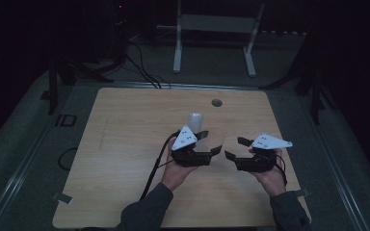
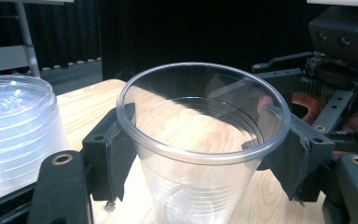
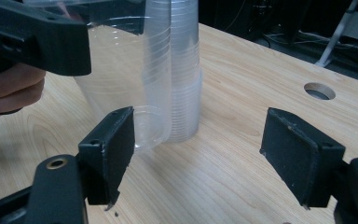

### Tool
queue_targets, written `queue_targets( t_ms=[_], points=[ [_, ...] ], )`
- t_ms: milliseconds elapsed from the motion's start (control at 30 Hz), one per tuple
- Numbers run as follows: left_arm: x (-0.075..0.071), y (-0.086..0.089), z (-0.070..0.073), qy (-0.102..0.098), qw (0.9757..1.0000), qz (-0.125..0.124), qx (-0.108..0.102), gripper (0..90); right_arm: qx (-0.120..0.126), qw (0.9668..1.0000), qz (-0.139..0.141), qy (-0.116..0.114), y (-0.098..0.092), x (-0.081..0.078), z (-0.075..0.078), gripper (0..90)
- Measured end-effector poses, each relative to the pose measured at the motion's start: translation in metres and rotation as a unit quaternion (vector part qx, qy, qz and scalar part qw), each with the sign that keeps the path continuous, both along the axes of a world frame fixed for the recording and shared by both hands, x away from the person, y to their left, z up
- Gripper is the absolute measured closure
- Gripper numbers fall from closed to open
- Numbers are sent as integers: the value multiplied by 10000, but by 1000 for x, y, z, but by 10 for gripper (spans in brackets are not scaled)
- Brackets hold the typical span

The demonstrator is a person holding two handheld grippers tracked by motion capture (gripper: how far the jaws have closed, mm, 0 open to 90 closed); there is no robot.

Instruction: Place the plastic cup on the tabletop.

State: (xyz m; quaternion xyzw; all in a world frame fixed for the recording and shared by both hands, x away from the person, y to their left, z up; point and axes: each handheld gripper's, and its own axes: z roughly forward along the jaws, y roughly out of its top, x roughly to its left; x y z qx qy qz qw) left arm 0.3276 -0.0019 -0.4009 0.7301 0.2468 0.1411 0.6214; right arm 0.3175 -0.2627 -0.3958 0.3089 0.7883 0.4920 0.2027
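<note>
A single clear plastic cup (image 2: 200,186) stands upright between the jaws of my left gripper (image 2: 200,137), which is shut on it just below the rim. From above, this cup (image 1: 215,138) and the left gripper (image 1: 211,150) sit near the table's middle. Whether the cup's base (image 3: 121,102) touches the wood I cannot tell. Right behind it stands an upside-down stack of clear cups (image 3: 184,79), (image 1: 195,119), (image 2: 14,135). My right gripper (image 3: 200,158), (image 1: 236,148) is open and holds nothing, a short way to the right of the held cup.
The wooden table (image 1: 125,159) has a round cable hole (image 1: 216,102), (image 3: 319,91) near its far edge. A white metal frame (image 1: 214,29) and cables lie on the dark floor beyond. Free tabletop spreads to the left and front.
</note>
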Motion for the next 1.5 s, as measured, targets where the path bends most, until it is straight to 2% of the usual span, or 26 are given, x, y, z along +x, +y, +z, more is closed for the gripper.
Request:
queue_targets(
  t_ms=[467, 1500],
  points=[
    [2, -1, -6, 16, 10000, 34, 62, 295, 66, 9999, -90, -55, -5, -1, 2, 257],
    [4, 0, -19, 61, 10000, 37, 35, 294, 151, 9997, -174, -112, -9, -2, 4, 257]
  ],
)
